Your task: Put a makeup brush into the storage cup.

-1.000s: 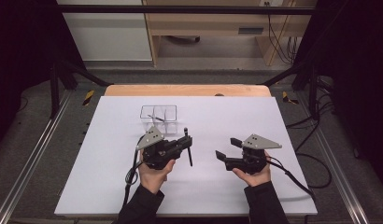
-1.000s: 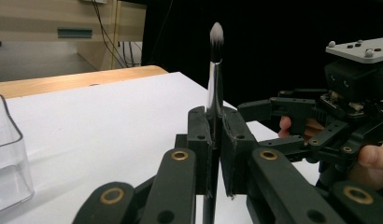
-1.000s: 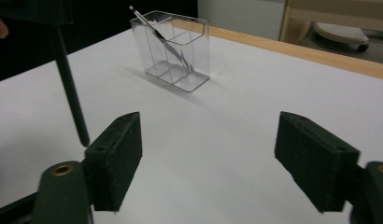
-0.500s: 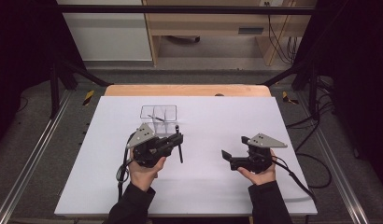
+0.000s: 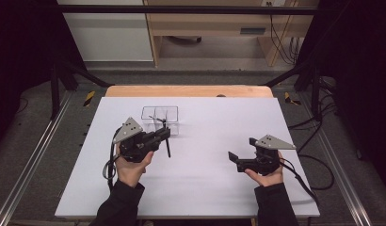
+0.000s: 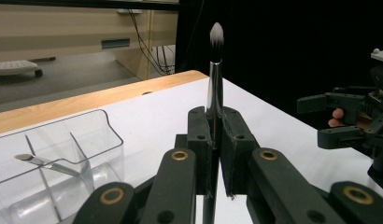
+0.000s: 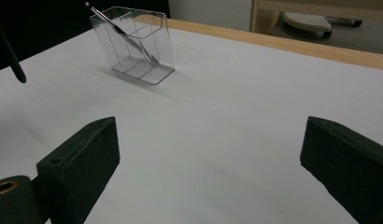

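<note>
The left tongs (image 6: 213,154) were clenched on a slim makeup brush (image 6: 215,84), handle dark and glossy, soft pale bristles at one end, its long axis crossing the jaws. The right tongs (image 5: 233,159) had just been opening, nothing between them. Just beyond the brush, farther up the white bench (image 5: 219,132), stood a clear plastic compartmented organizer (image 5: 160,119) holding a metal tool (image 7: 119,32); the left hand was nearer.

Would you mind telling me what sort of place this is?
Probably a lab recording bench: a white table inside a black frame, loose cables behind, and a hand-held gripper with a brush.
</note>
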The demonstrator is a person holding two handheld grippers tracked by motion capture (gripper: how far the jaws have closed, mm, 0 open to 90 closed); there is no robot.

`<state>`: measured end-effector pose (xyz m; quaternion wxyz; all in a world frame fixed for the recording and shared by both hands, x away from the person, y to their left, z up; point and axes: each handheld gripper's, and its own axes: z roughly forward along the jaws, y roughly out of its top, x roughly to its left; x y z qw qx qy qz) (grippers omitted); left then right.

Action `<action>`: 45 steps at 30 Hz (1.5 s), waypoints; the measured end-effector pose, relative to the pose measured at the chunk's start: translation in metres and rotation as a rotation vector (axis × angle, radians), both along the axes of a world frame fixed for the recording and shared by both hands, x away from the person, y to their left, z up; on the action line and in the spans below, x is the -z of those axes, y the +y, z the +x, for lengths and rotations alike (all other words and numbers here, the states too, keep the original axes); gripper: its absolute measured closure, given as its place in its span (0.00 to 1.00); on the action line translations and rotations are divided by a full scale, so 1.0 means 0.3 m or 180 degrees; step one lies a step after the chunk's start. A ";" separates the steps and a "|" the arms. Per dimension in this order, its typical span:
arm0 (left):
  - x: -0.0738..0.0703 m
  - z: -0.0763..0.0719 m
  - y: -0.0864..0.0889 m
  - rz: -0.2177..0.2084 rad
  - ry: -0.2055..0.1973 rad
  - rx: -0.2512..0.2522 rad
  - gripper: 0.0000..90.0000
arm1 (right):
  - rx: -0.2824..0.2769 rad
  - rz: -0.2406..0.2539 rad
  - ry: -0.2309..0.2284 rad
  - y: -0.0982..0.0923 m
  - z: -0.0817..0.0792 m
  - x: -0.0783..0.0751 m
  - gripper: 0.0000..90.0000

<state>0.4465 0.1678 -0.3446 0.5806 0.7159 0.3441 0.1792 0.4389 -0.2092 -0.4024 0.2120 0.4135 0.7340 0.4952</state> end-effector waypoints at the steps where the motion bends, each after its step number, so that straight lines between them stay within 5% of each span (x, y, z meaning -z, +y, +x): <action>1: -0.002 0.002 0.001 0.0002 -0.0005 -0.0008 0.92 | 0.0004 -0.0001 0.0000 -0.001 0.000 0.000 0.06; 45: -0.089 0.206 0.027 0.0229 -0.0032 -0.0332 0.92 | 0.0097 -0.0034 -0.0010 -0.015 0.003 0.003 0.03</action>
